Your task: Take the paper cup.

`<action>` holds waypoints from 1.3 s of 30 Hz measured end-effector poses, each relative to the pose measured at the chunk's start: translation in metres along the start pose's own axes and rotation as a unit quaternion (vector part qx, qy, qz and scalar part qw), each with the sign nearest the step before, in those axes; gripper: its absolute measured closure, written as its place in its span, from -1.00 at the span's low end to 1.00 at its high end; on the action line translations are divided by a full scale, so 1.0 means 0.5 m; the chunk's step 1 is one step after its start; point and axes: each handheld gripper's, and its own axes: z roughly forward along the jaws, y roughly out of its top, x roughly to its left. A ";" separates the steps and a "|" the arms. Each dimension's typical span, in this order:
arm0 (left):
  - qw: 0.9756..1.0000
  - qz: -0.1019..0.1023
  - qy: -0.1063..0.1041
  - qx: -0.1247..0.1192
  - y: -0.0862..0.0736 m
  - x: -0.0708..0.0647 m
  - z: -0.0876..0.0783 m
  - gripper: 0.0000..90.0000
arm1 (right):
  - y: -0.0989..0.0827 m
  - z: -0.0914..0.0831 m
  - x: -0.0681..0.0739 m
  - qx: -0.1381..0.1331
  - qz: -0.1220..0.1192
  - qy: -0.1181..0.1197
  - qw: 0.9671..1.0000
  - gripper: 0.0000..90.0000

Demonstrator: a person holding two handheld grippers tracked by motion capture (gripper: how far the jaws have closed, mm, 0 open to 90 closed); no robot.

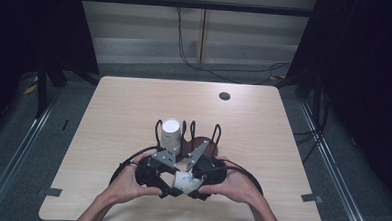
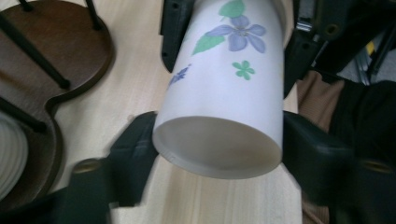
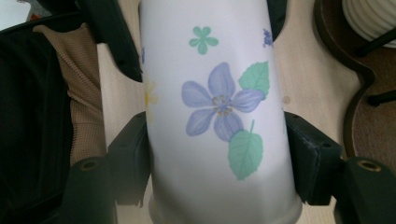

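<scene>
White paper cup (image 3: 219, 116) with purple flowers and green leaves lies level between both tools above the counter (image 1: 108, 116), right tool (image 3: 217, 154) clamped on its body, left tool (image 2: 219, 149) gripping near the open rim.

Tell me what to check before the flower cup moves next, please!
1. Right gripper pinches the flower cup: ok.
2. Left gripper pinches it too: ok, jaws on both sides.
3. Cup empty: cannot tell, its mouth is hidden.
4. Wooden rack has a free peg: ok.
5. White cup on the rack out of the way: cannot tell.
</scene>
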 end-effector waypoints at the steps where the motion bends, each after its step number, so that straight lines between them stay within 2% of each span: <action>1: 1.000 0.003 0.003 0.001 0.000 -0.001 -0.001 -0.26 | 0.000 0.001 0.000 0.001 -0.003 0.001 1.000 -0.29; 7: 1.000 -0.001 -0.006 0.000 -0.002 0.002 -0.002 -0.27 | 0.001 0.002 0.000 -0.003 -0.002 0.004 1.000 -0.28; 10: 1.000 -0.002 -0.011 0.000 -0.001 0.002 0.001 -0.33 | 0.002 0.003 0.000 -0.008 -0.007 0.008 1.000 -0.28; 12: 1.000 0.002 -0.023 0.002 -0.001 0.003 0.002 -0.30 | 0.005 0.006 0.002 -0.013 -0.012 0.015 1.000 -0.28; 19: 1.000 -0.005 -0.026 -0.001 -0.003 0.005 0.003 -0.27 | 0.004 0.006 0.000 -0.021 -0.011 0.023 0.999 -0.28; 22: 1.000 -0.002 -0.020 -0.003 -0.003 0.003 0.001 -0.25 | 0.003 0.007 -0.002 -0.027 -0.012 0.022 0.999 -0.27; 25: 1.000 -0.002 -0.027 -0.001 -0.005 0.005 0.002 -0.21 | 0.001 0.009 -0.002 -0.029 -0.017 0.025 0.999 -0.28; 29: 0.999 -0.004 -0.034 0.000 -0.006 0.005 0.001 -0.18 | -0.001 0.011 -0.004 -0.034 -0.012 0.034 0.999 -0.33; 33: 0.999 -0.010 -0.036 -0.014 -0.007 0.007 -0.003 -0.17 | -0.003 0.007 -0.005 -0.044 -0.008 0.032 0.998 -0.39; 39: 0.999 -0.019 -0.032 -0.028 -0.012 0.012 -0.016 -0.17 | -0.015 -0.009 -0.017 -0.076 0.013 0.026 0.997 -0.57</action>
